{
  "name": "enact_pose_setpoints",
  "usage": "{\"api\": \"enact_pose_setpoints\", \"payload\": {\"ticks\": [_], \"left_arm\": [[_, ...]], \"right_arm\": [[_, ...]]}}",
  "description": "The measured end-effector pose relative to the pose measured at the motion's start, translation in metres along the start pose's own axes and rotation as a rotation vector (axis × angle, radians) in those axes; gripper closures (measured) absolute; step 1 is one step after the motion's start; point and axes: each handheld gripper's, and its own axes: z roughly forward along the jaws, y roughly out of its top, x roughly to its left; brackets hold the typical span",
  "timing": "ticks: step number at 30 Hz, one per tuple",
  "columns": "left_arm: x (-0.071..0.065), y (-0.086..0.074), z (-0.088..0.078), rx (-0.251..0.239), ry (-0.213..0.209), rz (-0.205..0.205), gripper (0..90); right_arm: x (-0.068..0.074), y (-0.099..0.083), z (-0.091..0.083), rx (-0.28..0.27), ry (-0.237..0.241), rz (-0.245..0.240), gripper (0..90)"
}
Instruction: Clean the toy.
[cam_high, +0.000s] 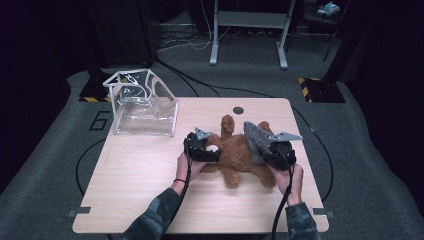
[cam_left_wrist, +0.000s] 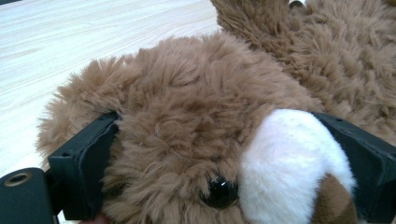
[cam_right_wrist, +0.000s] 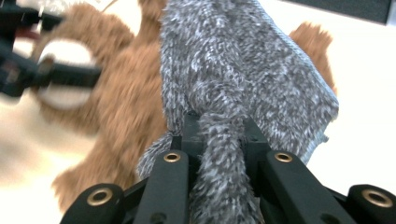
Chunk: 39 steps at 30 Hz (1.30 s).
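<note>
Pale wooden tabletop (cam_high: 140, 170), brown teddy bear (cam_high: 235, 150) lying mid-right, partly hidden.
My left tongs (cam_left_wrist: 224, 154) clamp its fluffy, white-muzzled head; my right tongs (cam_right_wrist: 219, 135) pinch a grey knitted garment (cam_right_wrist: 243, 70) that covers its torso; the bear is blurred in the right gripper view.

Both grippers, left gripper (cam_high: 212, 152) and right gripper (cam_high: 261, 148), were black, each topped by a grey three-cornered plate and trailing a black cable. Brass-ringed screw holes marked the jaws. Sleeves (cam_high: 155, 215) were dark camouflage; a dark band circled the left wrist.
</note>
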Motion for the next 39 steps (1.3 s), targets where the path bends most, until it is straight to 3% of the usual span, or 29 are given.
{"api": "enact_pose_setpoints", "payload": {"ticks": [3,6,8,12,17,19,21,22,26,28,32,35,39], "left_arm": [[0.001,0.000,0.000,0.005,-0.003,0.008,6.9],[0.000,0.000,0.000,0.000,-0.003,0.001,6.9],[0.000,0.000,0.000,-0.002,-0.003,-0.001,6.9],[0.001,0.000,0.000,0.000,-0.005,0.001,7.0],[0.001,0.000,0.000,0.004,-0.002,0.006,6.9],[0.001,0.000,0.000,0.004,-0.001,0.005,6.9],[0.000,0.000,0.000,-0.002,-0.001,-0.003,7.0],[0.001,0.000,0.000,-0.003,-0.001,-0.004,6.9],[0.000,0.000,0.000,-0.001,0.002,-0.002,6.9],[0.000,0.000,0.000,-0.003,0.001,-0.005,7.0],[0.000,0.000,0.000,0.000,0.003,-0.002,6.9],[0.000,0.000,0.000,-0.001,0.002,-0.003,6.9],[0.000,0.000,0.000,0.000,0.002,-0.002,7.0]], "right_arm": [[-0.007,0.011,0.020,0.038,0.000,0.007,77.5],[-0.010,0.010,0.039,0.088,-0.029,0.004,77.8],[-0.017,0.006,0.044,0.088,-0.024,0.043,78.0],[-0.030,-0.002,0.052,0.114,-0.069,0.074,78.2],[-0.058,-0.020,0.073,0.179,-0.141,0.142,78.3],[-0.068,-0.026,0.080,0.229,-0.151,0.187,78.2],[-0.073,-0.029,0.076,0.223,-0.148,0.199,78.1],[-0.071,-0.029,0.072,0.215,-0.150,0.216,78.1],[-0.064,-0.020,0.041,0.158,-0.142,0.178,78.0],[-0.056,-0.014,0.020,0.129,-0.124,0.167,78.0],[-0.040,-0.004,-0.002,0.071,-0.061,0.123,77.9],[-0.025,0.002,-0.003,0.061,-0.021,0.084,77.9],[-0.012,0.004,0.023,0.115,-0.004,0.051,77.9]]}}
